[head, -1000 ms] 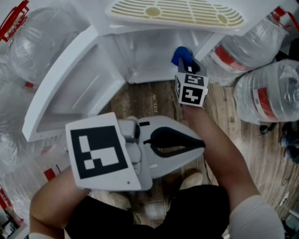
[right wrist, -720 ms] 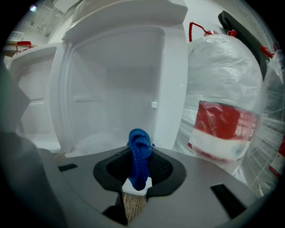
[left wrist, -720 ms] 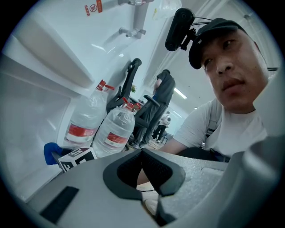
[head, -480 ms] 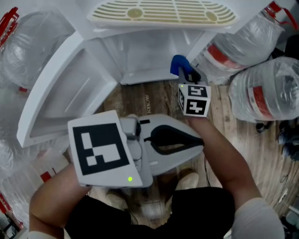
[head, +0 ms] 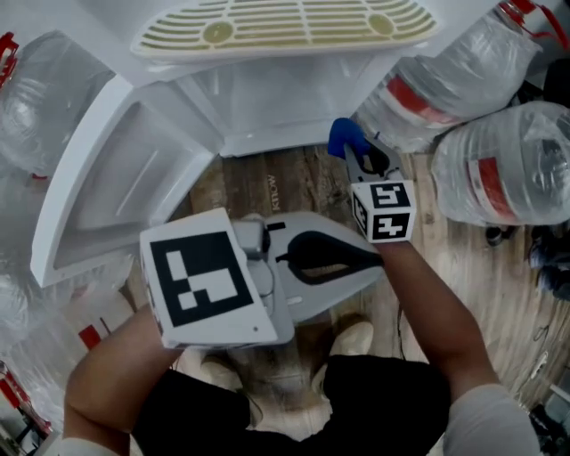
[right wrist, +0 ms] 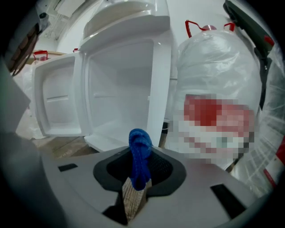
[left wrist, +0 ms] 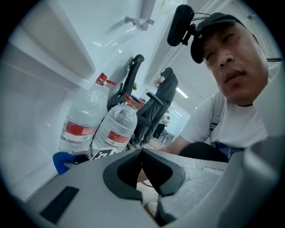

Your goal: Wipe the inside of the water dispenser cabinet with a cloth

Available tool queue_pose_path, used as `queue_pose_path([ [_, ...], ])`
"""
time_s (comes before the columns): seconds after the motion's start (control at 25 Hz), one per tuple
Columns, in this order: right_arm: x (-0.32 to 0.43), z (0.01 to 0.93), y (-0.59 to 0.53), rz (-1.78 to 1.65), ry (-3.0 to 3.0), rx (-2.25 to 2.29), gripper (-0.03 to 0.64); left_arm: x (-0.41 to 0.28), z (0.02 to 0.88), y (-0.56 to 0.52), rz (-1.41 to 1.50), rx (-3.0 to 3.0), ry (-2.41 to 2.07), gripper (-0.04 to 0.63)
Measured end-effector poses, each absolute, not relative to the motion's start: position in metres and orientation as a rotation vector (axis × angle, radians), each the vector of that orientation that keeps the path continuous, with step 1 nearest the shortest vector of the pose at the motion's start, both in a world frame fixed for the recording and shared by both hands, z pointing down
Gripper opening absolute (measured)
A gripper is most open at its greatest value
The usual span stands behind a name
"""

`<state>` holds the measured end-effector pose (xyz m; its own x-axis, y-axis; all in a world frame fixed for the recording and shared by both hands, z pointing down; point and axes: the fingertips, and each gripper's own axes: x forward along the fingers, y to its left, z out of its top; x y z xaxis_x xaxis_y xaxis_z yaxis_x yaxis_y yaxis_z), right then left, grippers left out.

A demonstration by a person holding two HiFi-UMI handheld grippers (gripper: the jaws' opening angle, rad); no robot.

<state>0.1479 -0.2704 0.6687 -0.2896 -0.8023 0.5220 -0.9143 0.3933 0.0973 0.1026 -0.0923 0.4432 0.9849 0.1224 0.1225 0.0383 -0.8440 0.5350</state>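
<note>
The right gripper point(head: 358, 153), pinching the blue cloth point(head: 344, 135), has drawn back out of the cabinet point(head: 267, 116) and hangs over the floor point(head: 267, 191) just outside. The wiping pass is seemingly over. The left gripper point(head: 378, 258) waits, jaws pressed together, empty.

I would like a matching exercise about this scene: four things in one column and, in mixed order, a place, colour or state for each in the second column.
1. blue cloth
2. cabinet door
3. left gripper
4. drip grille

A. jaws together, holding nothing
B. cream-coloured
C. swung open to the left
D. clamped in the right gripper

Pairs: 1-D, 2-C, 3-A, 4-B.
</note>
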Motion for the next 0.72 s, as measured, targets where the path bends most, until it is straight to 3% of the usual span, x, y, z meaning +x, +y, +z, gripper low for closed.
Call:
queue_pose_path([
  [0.4, 0.137, 0.607, -0.180, 0.426, -2.279, 1.214, 0.083, 0.084, 0.421, -0.097, 0.407, 2.672, -0.168, 0.003],
  [0.72, 0.128, 0.478, -0.123, 0.457, -2.317, 1.097, 0.083, 0.061, 0.341, -0.046, 0.393, 2.514, -0.290, 0.003],
])
